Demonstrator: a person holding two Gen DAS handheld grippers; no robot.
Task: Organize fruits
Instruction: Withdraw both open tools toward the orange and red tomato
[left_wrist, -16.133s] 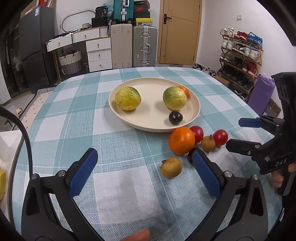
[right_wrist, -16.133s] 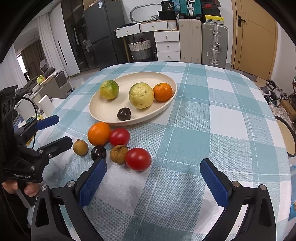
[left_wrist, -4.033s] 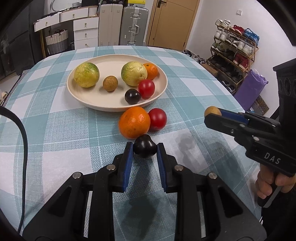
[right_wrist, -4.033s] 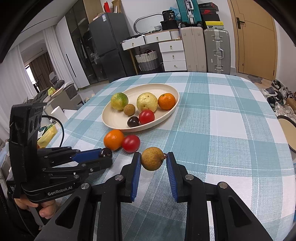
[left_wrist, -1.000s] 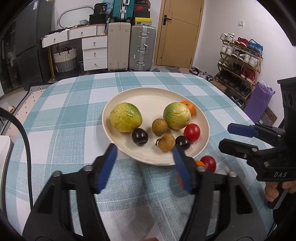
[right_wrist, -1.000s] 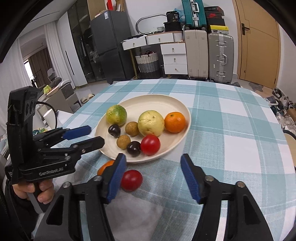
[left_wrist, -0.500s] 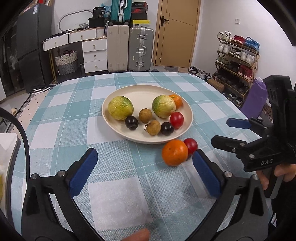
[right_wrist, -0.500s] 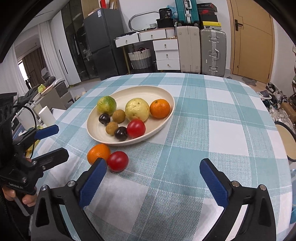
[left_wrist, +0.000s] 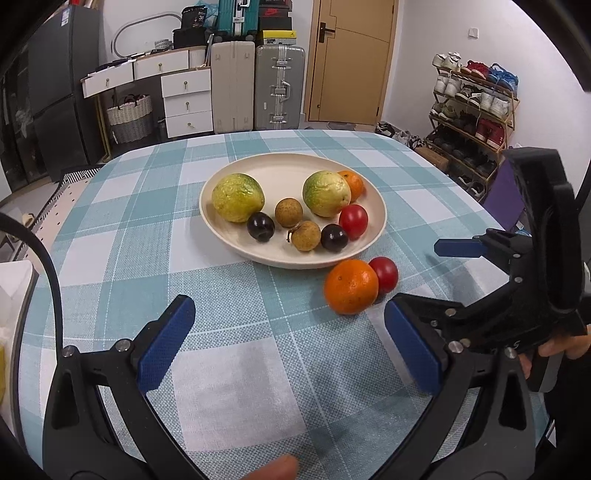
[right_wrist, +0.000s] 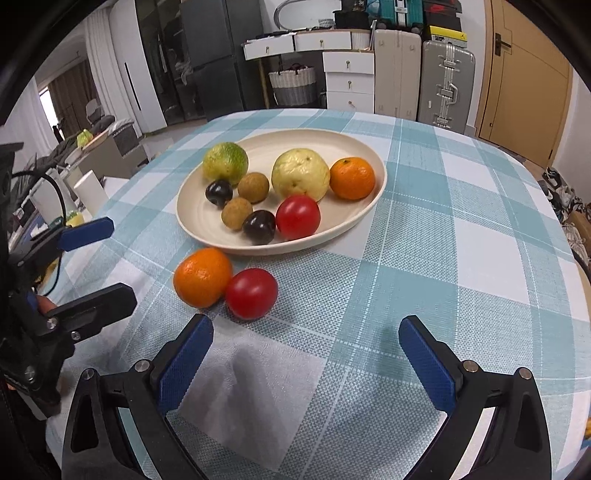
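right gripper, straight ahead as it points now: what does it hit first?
Likely the plate. The open right gripper has only bare tablecloth just ahead; the tomato and orange sit left of centre. Depth unclear.

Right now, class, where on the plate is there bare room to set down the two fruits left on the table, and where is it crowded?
The plate is bare along its far rim, behind the green citrus and guava. Its near half is crowded: plums, longans and a tomato sit close. The loose orange and loose tomato touch on the cloth.
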